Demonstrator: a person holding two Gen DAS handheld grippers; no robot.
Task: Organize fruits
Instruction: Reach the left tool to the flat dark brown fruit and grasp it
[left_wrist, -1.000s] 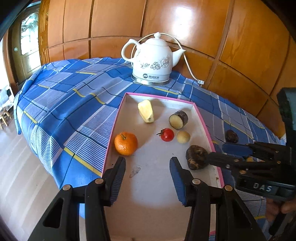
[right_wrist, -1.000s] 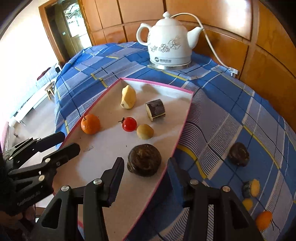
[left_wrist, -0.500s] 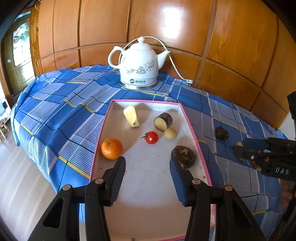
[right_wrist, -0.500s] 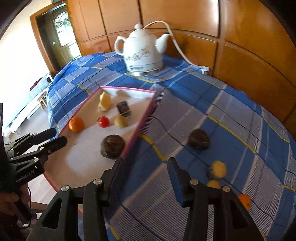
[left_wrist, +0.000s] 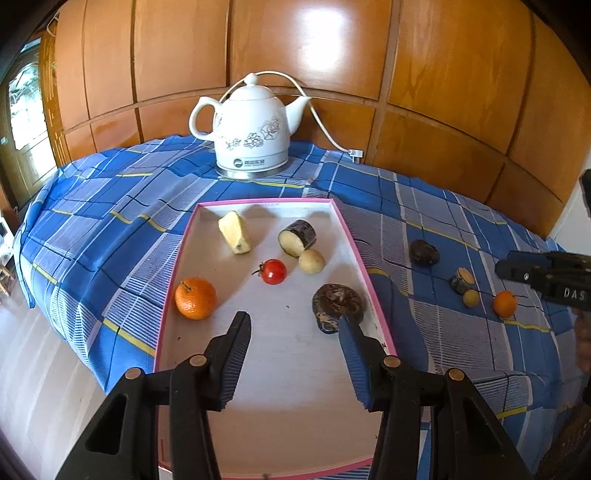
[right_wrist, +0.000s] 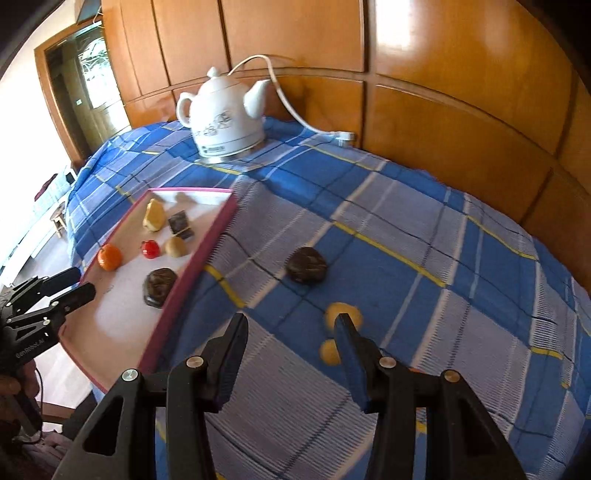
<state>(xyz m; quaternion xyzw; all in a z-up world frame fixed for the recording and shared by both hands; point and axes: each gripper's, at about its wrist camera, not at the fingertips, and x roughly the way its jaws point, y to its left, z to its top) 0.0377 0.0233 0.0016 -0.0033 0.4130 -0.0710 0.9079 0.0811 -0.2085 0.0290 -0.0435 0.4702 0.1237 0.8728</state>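
A pink-rimmed tray (left_wrist: 271, 202) (right_wrist: 207, 251) on the blue checked cloth holds an orange (left_wrist: 195, 298), a cherry tomato (left_wrist: 273, 271), a yellow wedge (left_wrist: 234, 232), a cut dark-skinned piece (left_wrist: 297, 238), a small pale round fruit (left_wrist: 311, 261) and a dark lumpy fruit (left_wrist: 337, 305). On the cloth to the right lie a dark fruit (left_wrist: 424, 252) (right_wrist: 306, 264), a cut piece (left_wrist: 463, 280) (right_wrist: 341, 314), a small yellow fruit (left_wrist: 471, 297) (right_wrist: 330, 351) and a small orange (left_wrist: 504, 303). My left gripper (left_wrist: 295, 325) is open and empty over the tray's near half. My right gripper (right_wrist: 290, 328) is open and empty above the cloth.
A white ceramic kettle (left_wrist: 253, 129) (right_wrist: 223, 116) with a cord stands at the back of the table against the wood-panelled wall. The cloth hangs over the table's left edge, with floor below. The right gripper (left_wrist: 546, 273) shows at the left view's right edge.
My right gripper has drawn back from the dark fruit in the tray and swung right over the cloth. My left gripper has pulled back and up a little.
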